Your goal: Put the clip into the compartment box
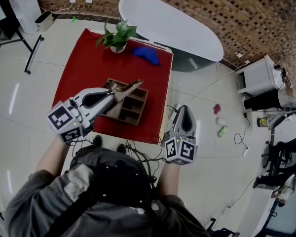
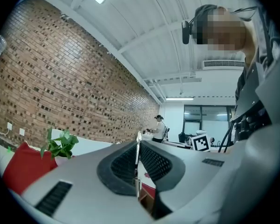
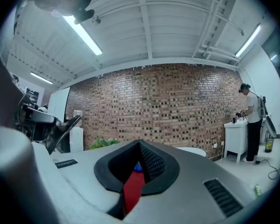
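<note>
Brick wall (image 1: 212, 4); red tablecloth (image 1: 84, 78), compartment box (image 1: 133, 107)

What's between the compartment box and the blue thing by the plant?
Nothing: head view shows only bare red cloth between the compartment box and the blue thing.

Red desk (image 1: 84, 78): left side wide open, easy pass. Far edge: plant (image 1: 117, 36) at mid, blue thing (image 1: 147, 54) by far-right corner. Compartment box (image 1: 133, 105) nr near edge, centre. My left gripper (image 1: 114, 95) w/ clip (image 1: 130, 87) overhangs box's left end. Cables (image 1: 138, 151) trail off near edge.
</note>
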{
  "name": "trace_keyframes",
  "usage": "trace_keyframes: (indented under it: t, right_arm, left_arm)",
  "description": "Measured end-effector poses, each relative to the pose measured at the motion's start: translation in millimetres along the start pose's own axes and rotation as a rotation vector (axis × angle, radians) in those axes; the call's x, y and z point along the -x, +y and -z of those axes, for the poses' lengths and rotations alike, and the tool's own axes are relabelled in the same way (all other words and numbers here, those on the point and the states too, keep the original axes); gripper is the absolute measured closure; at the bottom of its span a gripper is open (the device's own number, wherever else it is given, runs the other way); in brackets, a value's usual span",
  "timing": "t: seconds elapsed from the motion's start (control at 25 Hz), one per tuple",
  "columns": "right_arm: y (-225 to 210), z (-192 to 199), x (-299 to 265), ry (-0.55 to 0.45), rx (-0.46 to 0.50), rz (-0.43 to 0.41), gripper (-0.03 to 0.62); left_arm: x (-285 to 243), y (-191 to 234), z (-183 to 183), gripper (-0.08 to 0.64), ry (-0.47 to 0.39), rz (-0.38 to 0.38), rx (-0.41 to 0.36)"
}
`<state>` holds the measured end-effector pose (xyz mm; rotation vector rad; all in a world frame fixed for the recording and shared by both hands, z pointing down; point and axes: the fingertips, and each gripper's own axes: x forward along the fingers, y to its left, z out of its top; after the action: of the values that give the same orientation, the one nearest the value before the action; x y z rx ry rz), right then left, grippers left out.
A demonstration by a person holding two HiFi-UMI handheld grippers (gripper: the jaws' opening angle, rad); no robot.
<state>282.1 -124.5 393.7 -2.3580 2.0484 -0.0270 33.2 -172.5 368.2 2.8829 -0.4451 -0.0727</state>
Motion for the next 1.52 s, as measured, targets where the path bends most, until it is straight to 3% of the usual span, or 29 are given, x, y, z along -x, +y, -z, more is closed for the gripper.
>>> trace_keyframes:
  t: [0.64, 0.84, 0.96, 1.12, 1.52]
  right_arm:
    - [18, -7, -9, 0.002, 0.006, -0.045, 0.581]
    - [24, -9, -8, 0.0, 0.011, -0.04, 0.58]
    - [22, -10, 0, 0.001, 0.011, -0.034, 0.581]
    - [1, -4, 9, 0.011, 0.01, -0.002, 0.581]
    - [-58, 5, 16, 0.027, 0.019, 0.061, 0.581]
  left_arm:
    - [20, 5, -10, 0.532, -0.03, -0.045, 0.03]
    - [21, 0, -3, 0.532, -0.013, -0.011, -0.017]
    - [12, -21, 15, 0.531, -0.008, 0.068, -0.063]
    - [-16, -38, 50, 0.531, 0.001, 0.156, -0.054]
    - [-79, -37, 122, 0.531, 0.103, 0.186, -0.047]
